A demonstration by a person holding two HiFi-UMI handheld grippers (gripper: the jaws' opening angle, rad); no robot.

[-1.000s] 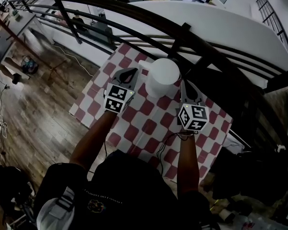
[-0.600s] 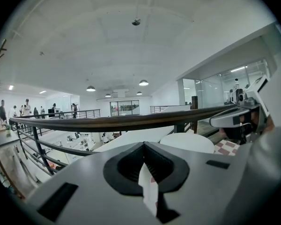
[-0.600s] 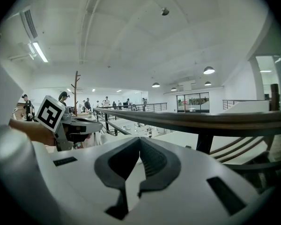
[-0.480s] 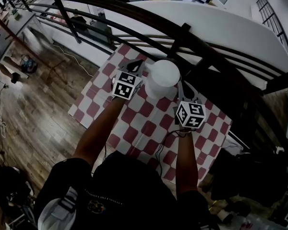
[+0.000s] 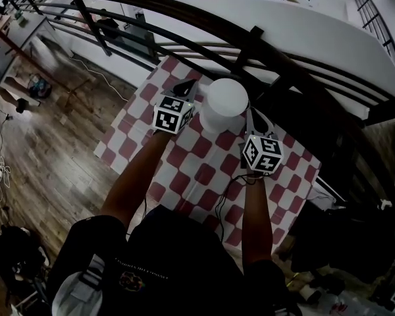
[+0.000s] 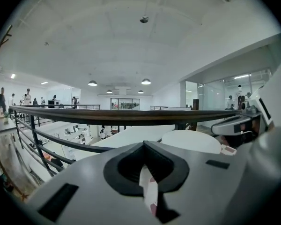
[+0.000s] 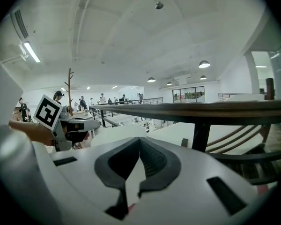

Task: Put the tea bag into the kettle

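A white kettle (image 5: 225,104) with its lid on stands at the far middle of the red-and-white checked table (image 5: 204,170). My left gripper (image 5: 184,87) is close beside the kettle's left flank, jaws together with nothing between them. My right gripper (image 5: 255,120) sits just right of the kettle, also shut and empty. In the left gripper view, past the left gripper (image 6: 145,146), the kettle's lid (image 6: 189,141) and the right gripper (image 6: 239,124) show. In the right gripper view, beyond the right gripper (image 7: 139,142), the kettle (image 7: 116,134) and the left gripper (image 7: 79,125) appear. No tea bag shows in any view.
A dark curved railing (image 5: 250,41) runs right behind the table's far edge, with a drop to a lower floor beyond. Wooden flooring (image 5: 46,157) lies to the table's left. A black cable (image 5: 220,206) trails over the table's near side.
My left gripper has moved away from me and rightward, up to the kettle's left side. The right gripper has stayed beside the kettle's right, hardly shifting.
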